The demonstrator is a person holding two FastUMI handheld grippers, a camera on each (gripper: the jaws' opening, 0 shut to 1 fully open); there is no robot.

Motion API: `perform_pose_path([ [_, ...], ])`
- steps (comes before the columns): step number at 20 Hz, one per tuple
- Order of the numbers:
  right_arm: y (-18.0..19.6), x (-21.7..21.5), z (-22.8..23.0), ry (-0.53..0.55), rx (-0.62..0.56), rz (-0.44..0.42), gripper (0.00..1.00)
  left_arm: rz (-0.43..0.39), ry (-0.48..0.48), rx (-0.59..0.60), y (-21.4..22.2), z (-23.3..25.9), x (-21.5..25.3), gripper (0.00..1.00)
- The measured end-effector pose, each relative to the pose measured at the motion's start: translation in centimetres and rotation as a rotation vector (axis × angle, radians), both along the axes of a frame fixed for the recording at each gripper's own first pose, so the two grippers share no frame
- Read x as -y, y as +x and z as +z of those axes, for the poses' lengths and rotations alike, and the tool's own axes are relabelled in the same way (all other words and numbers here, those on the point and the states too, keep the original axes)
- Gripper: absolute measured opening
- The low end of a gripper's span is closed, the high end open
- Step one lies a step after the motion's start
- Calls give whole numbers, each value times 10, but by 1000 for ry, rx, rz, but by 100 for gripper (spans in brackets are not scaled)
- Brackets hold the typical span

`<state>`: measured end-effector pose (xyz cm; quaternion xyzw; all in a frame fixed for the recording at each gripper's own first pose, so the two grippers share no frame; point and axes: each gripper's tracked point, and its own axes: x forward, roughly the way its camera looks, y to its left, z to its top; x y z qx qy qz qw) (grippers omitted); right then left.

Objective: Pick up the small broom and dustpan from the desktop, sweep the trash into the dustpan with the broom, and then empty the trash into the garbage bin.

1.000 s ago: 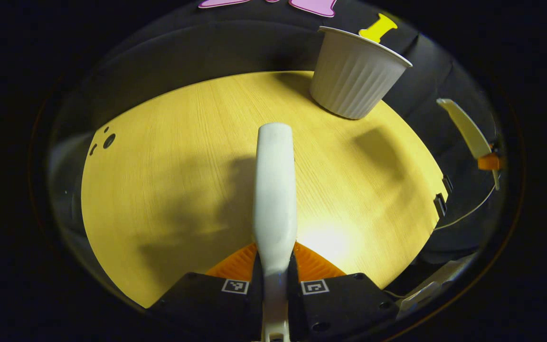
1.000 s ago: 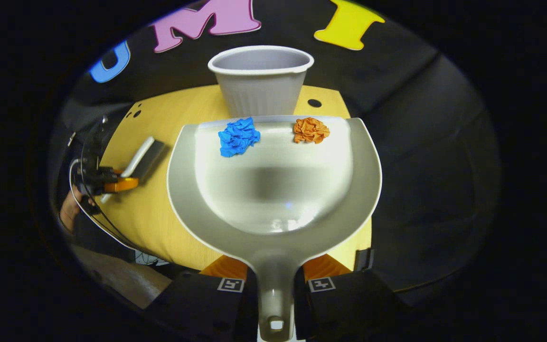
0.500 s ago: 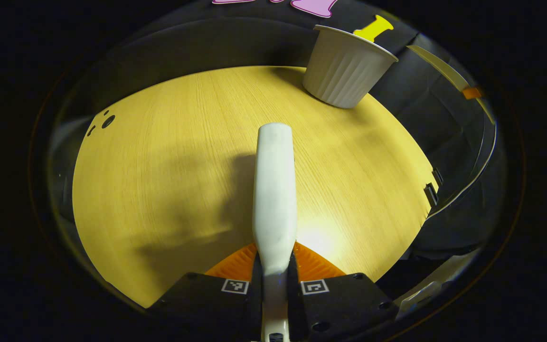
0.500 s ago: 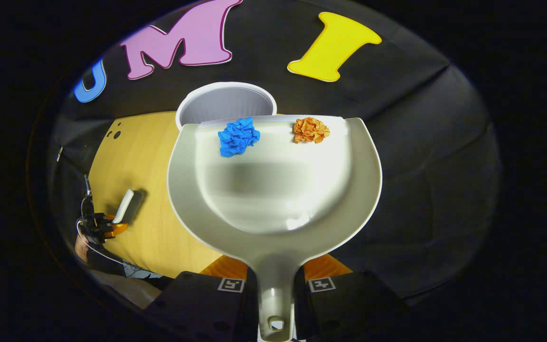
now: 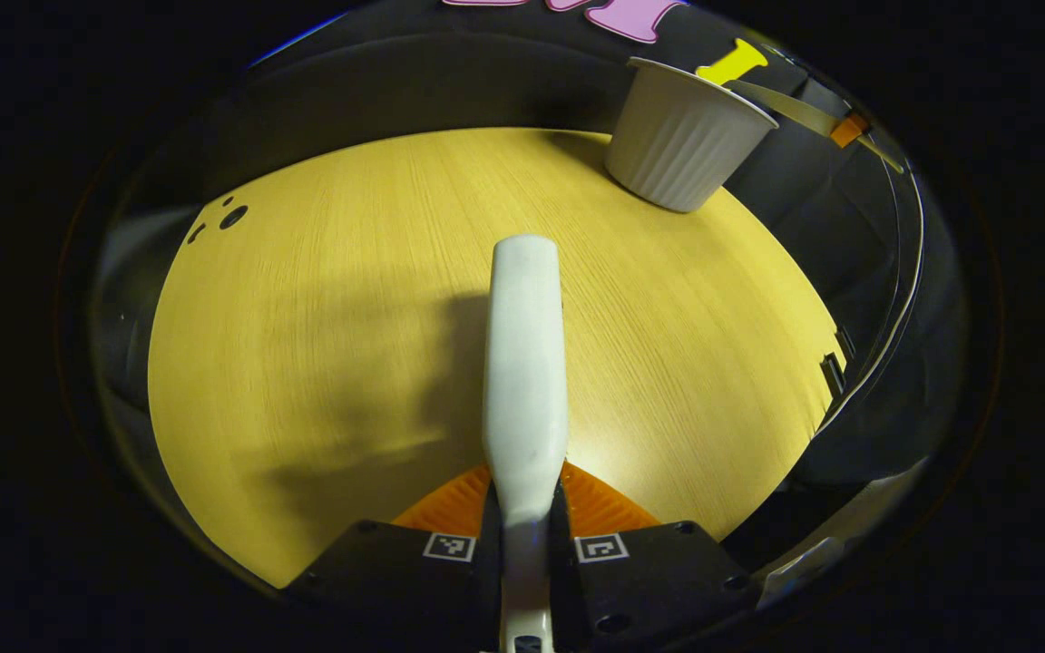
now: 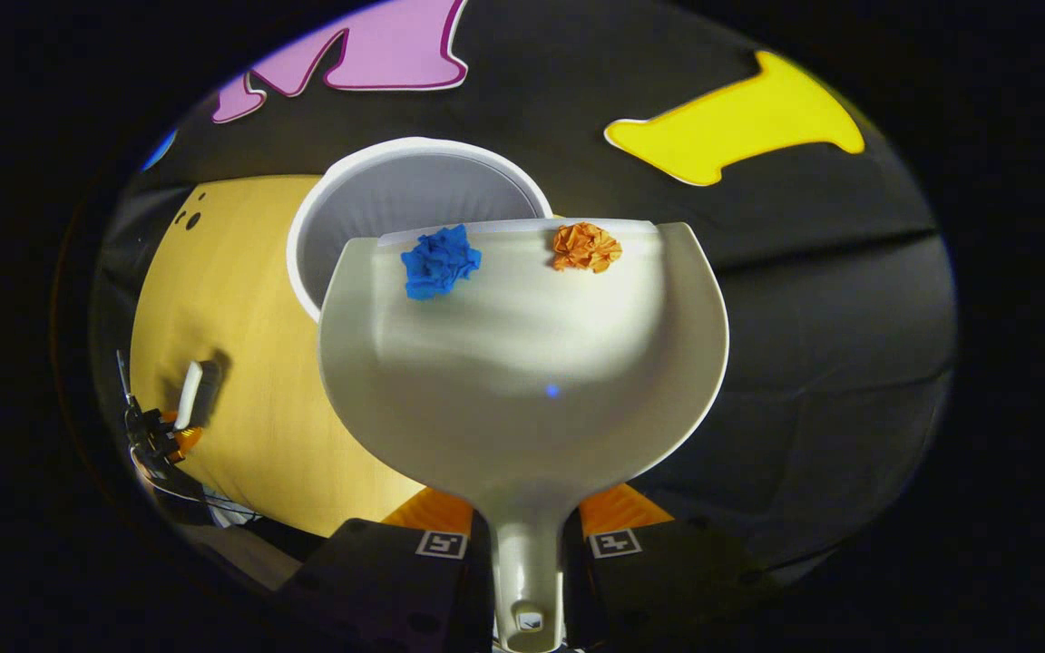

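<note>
My right gripper [image 6: 524,524] is shut on the handle of the grey dustpan [image 6: 522,381], held tilted forward above the open white ribbed bin [image 6: 395,195]. A blue crumpled paper [image 6: 439,261] and an orange crumpled paper [image 6: 585,248] lie at the pan's front lip, over the bin's rim. My left gripper [image 5: 524,508] is shut on the white broom [image 5: 524,363], which points out over the wooden table [image 5: 323,299]. In the left gripper view the bin [image 5: 684,136] stands at the far right corner with the dustpan's edge [image 5: 790,104] above it. The right gripper view shows the broom [image 6: 189,394] and left gripper [image 6: 164,433] far left.
The round wooden table [image 6: 223,345] has small holes [image 5: 230,218] near its far left edge and slots [image 5: 833,367] at its right edge. A cable [image 5: 899,272] runs down the right side. Black cloth walls surround the table.
The dustpan has risen and moved forward over the bin, tilting down; the two papers slid slightly toward its lip. The broom has stayed nearly still above the table.
</note>
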<state>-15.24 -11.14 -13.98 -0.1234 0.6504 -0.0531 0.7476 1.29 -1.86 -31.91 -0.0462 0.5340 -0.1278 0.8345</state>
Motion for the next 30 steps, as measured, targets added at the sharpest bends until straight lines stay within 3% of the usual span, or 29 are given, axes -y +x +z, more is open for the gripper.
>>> perform_pose_path([
  [1, -1, 8, 3, -38, -46, 39, 29, 3, -2, -1, -1, 0, 0, 25],
  [2, -3, 14, 8, -65, -91, 72, 34, 8, -4, -2, -1, -1, 0, 25],
  [7, 3, 40, 41, -95, -222, 142, 34, 28, -8, -3, 1, -5, 2, 25],
  [16, 8, 36, 34, -83, -246, 157, 34, 52, -9, -2, 5, -7, 4, 25],
  [17, 7, 35, 35, -90, -250, 153, 29, 54, -5, 0, 6, -7, 4, 25],
  [18, 8, 35, 35, -90, -250, 158, 38, 55, -1, 1, 7, -7, 4, 25],
  [21, 9, 34, 37, -75, -208, 144, 34, 54, 6, 1, 6, -6, 4, 24],
  [23, 10, 32, 42, -43, -142, 128, 38, 55, 16, -3, 5, -5, 2, 25],
  [24, 8, 32, 48, -20, -106, 124, 34, 58, 26, -2, 6, -5, 1, 25],
  [29, -9, 31, 73, 87, 91, 110, 34, 68, 58, 3, 9, 1, -6, 26],
  [30, -16, 30, 80, 97, 129, 116, 38, 67, 65, 6, 9, 2, -8, 25],
])
